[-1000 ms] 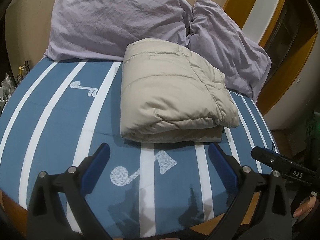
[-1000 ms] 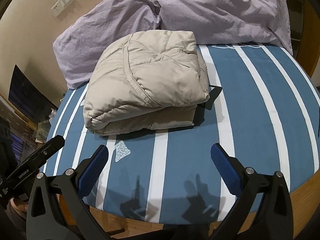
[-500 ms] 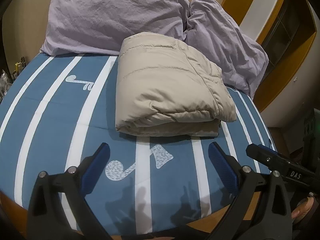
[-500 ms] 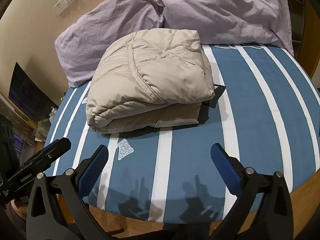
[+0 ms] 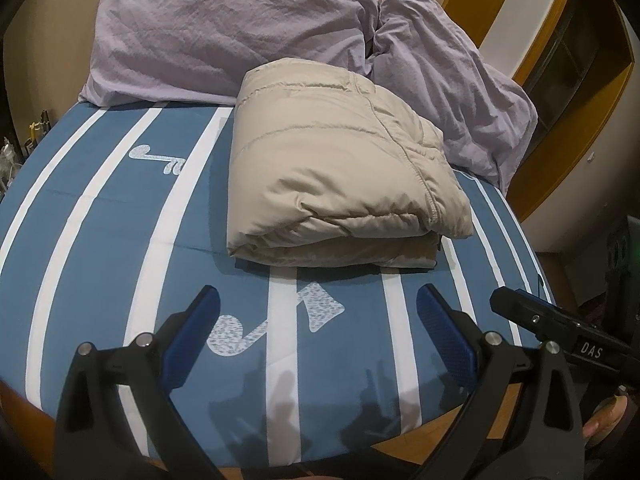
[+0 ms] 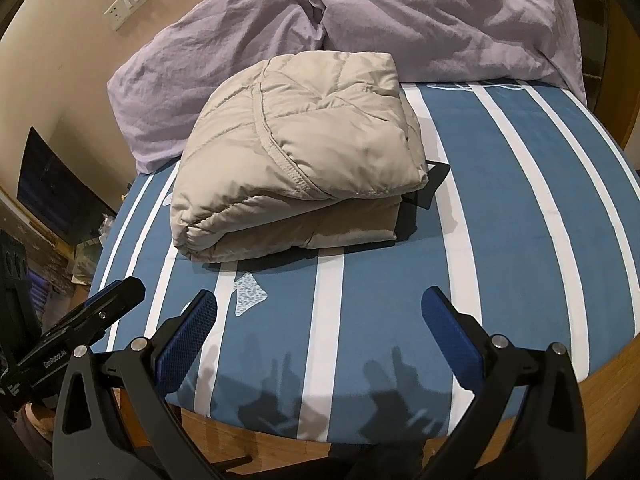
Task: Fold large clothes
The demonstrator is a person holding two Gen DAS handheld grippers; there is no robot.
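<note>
A beige puffy jacket (image 5: 336,168) lies folded into a thick rectangular bundle on the blue, white-striped bed (image 5: 100,220); the right wrist view shows the same jacket (image 6: 304,156) from the other side, with a dark flap sticking out under its right edge. My left gripper (image 5: 318,304) hovers open above the bed's near edge, well short of the jacket, nothing between its blue pads. My right gripper (image 6: 320,304) is likewise open and empty, back from the bundle. Each gripper's tip shows at the side of the other's view.
Two lilac pillows (image 5: 224,28) (image 6: 436,16) lean against the wall behind the jacket. The wooden bed frame (image 6: 580,396) shows below the mattress edge. A wall switch (image 6: 127,2) and a dark screen (image 6: 52,196) are at left; a wooden-framed opening (image 5: 568,80) is at right.
Both grippers have drawn back slightly from the bed, so more of its wooden edge shows. The folded jacket has not moved and both grippers stay open.
</note>
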